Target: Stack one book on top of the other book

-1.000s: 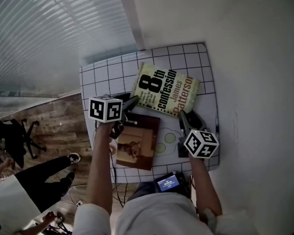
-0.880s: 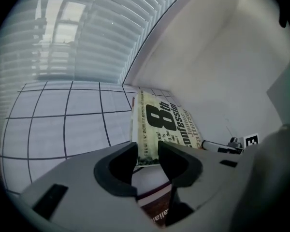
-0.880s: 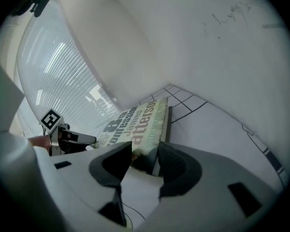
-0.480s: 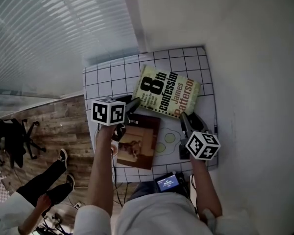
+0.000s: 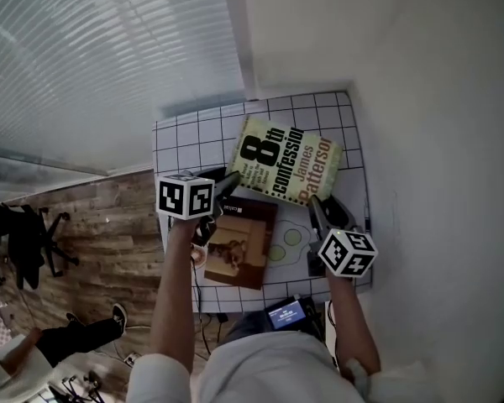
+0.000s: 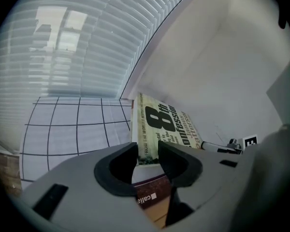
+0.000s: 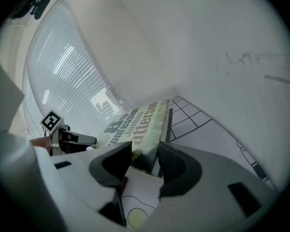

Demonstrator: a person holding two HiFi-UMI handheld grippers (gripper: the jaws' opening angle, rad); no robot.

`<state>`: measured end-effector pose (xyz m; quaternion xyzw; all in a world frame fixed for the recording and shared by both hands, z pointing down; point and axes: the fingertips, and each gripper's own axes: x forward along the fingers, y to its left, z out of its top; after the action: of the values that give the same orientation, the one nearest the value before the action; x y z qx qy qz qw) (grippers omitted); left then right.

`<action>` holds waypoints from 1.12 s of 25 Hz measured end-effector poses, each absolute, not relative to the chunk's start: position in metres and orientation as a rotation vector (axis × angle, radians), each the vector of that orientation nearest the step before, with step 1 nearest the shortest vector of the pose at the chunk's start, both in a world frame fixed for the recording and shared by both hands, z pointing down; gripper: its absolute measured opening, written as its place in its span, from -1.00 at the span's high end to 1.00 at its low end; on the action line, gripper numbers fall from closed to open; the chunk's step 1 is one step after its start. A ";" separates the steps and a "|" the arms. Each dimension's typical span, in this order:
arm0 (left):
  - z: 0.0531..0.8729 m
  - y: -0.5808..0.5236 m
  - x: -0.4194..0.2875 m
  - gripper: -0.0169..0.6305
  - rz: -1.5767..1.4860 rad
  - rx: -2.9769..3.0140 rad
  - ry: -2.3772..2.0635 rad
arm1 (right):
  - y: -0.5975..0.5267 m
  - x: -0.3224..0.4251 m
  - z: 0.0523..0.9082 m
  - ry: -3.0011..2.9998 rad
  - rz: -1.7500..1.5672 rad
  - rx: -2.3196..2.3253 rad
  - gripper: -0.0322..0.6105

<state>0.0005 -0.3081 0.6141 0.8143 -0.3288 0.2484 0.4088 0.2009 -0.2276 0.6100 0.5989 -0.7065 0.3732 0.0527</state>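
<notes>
brown book (image 5: 239,250) cover picture: head view only

Person's in a pale grey-white top (image 5: 269,374), and the sleeves (image 5: 155,374) stop short of the forearms. Left tool (image 5: 230,178) and right tool (image 5: 314,201) are twins. Each carries a white cube (image 5: 185,196) with black square markers, with slim dark jaws out front. Up close the shells are light grey plastic with curved black pads (image 6: 115,170) and little dark rectangular slots (image 6: 50,195).
</notes>
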 end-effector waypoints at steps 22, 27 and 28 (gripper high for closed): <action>0.593 -0.281 -0.015 0.50 0.560 2.088 -0.929 | -0.215 0.190 0.594 -2.263 1.053 1.743 0.35; 0.596 -0.261 -0.025 0.50 0.554 2.075 -0.953 | -0.200 0.181 0.599 -2.279 1.057 1.709 0.35; 0.590 -0.253 -0.032 0.50 0.546 2.075 -0.954 | -0.192 0.175 0.593 -2.280 1.052 1.705 0.35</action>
<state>-0.0323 -0.2529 0.5903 0.8149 -0.3748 0.2145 0.3865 0.1746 -0.1918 0.5935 0.5609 -0.7502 0.3462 0.0534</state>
